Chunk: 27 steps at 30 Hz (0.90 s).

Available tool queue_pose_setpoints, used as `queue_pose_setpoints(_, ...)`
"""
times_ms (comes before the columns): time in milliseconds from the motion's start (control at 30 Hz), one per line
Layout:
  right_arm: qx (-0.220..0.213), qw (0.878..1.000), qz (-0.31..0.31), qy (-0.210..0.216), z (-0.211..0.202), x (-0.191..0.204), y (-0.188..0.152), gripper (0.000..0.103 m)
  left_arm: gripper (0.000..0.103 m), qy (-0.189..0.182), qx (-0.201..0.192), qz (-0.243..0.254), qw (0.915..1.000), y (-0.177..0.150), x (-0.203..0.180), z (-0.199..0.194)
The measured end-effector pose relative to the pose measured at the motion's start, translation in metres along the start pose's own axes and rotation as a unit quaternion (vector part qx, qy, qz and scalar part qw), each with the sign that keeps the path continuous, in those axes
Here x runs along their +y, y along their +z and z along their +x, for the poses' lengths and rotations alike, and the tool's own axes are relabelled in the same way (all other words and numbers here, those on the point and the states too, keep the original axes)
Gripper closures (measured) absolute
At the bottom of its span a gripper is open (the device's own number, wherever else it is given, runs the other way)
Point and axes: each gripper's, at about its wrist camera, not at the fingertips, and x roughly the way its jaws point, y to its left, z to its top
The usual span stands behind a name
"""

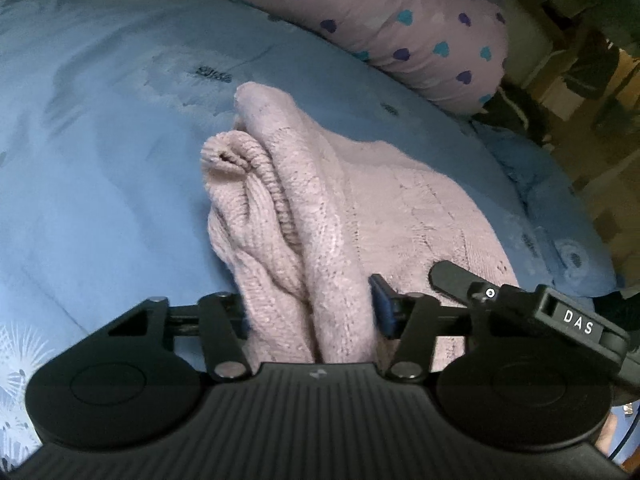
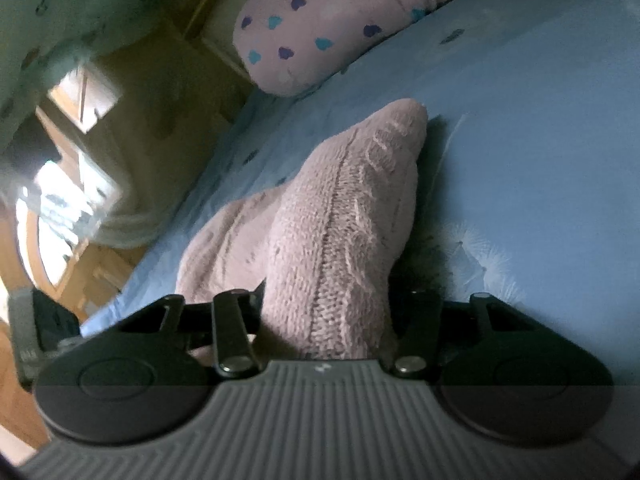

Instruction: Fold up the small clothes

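Note:
A pale pink knitted sweater (image 1: 320, 216) lies bunched on the blue bedsheet (image 1: 100, 140). In the left wrist view my left gripper (image 1: 312, 312) is shut on a thick fold of it; a ribbed cuff sticks up just beyond. The other gripper's black body (image 1: 520, 304) shows at the right, at the sweater's edge. In the right wrist view my right gripper (image 2: 328, 320) is shut on another bunch of the same sweater (image 2: 344, 216), which rises in a peak ahead of it over the sheet (image 2: 540, 120).
A pink pillow with blue and purple hearts (image 1: 400, 20) lies at the far side of the bed; it also shows in the right wrist view (image 2: 320, 20). The bed's edge and a wooden floor with furniture (image 2: 80, 160) are beside it.

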Motion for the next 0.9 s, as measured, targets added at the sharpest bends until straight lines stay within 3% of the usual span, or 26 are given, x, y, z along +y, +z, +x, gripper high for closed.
queue_pose_setpoints(267, -0.013, 0.998, 0.054, 0.01, -0.034, 0.007, -0.002, 0.053, 0.048, -0.049, 0.031, -0.019, 0.9981, -0.02, -0.017, -0.019)
queue_pose_setpoints(500, 0.009, 0.999, 0.04, -0.017, -0.088, 0.008, -0.018, 0.054, 0.048, -0.05, 0.056, -0.012, 0.9971, -0.062, -0.059, -0.034)
queue_pose_setpoints(900, -0.021, 0.994, 0.096, -0.048, -0.177, -0.017, -0.046, 0.054, 0.048, -0.066, 0.099, 0.029, 0.9924, -0.117, -0.134, -0.051)
